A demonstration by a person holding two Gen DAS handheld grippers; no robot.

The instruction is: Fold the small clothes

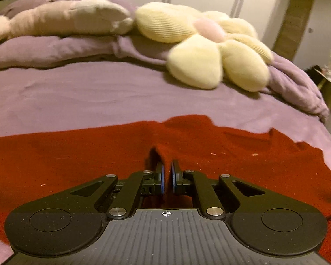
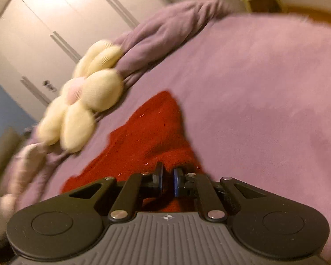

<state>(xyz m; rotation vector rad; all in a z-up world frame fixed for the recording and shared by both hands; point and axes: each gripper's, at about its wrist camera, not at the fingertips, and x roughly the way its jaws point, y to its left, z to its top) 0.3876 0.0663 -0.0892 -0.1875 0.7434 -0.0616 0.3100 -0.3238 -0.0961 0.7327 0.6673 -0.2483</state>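
Left gripper (image 1: pixel 167 167): jaws clenched on a raised pinch of the red garment (image 1: pixel 99 154), a small ridge of knit standing up between the blue pads (image 1: pixel 163 176). Right gripper (image 2: pixel 167 172): jaws likewise clamped on a fold of the same red cloth, gathered just ahead of the fingertips.

Outward from the left jaws: garment spread wide and mostly flat across the purple bed (image 1: pixel 77 92), running from 9 o'clock to 3 o'clock, with a rumpled edge toward 1 o'clock. Outward from the right jaws: cloth tapering to a point at 12 o'clock, bare bedcover filling everything from 1 to 4 o'clock.

Farther out: cream flower cushion (image 1: pixel 209 50) at 1 o'clock in the left view, at 10 o'clock in the right view, well apart from the garment. Long pale plush toy (image 1: pixel 66 19) at 11 o'clock, resting on a bunched purple duvet (image 1: pixel 55 46). White wardrobe doors (image 2: pixel 55 22) behind.

Likely step: both corners gripped, lift and fold yet to come.

Risks from here:
- Thin pinch only in each grip; fuzzy knit could slide out on lifting, dropping one side and skewing the fold.
- Possibly bedcover caught along with the cloth; cannot tell from either view. Would drag the sheet up.
- Uneven lift between hands likely to twist the garment.
- Wide sweep toward 12 o'clock could brush the cushion.
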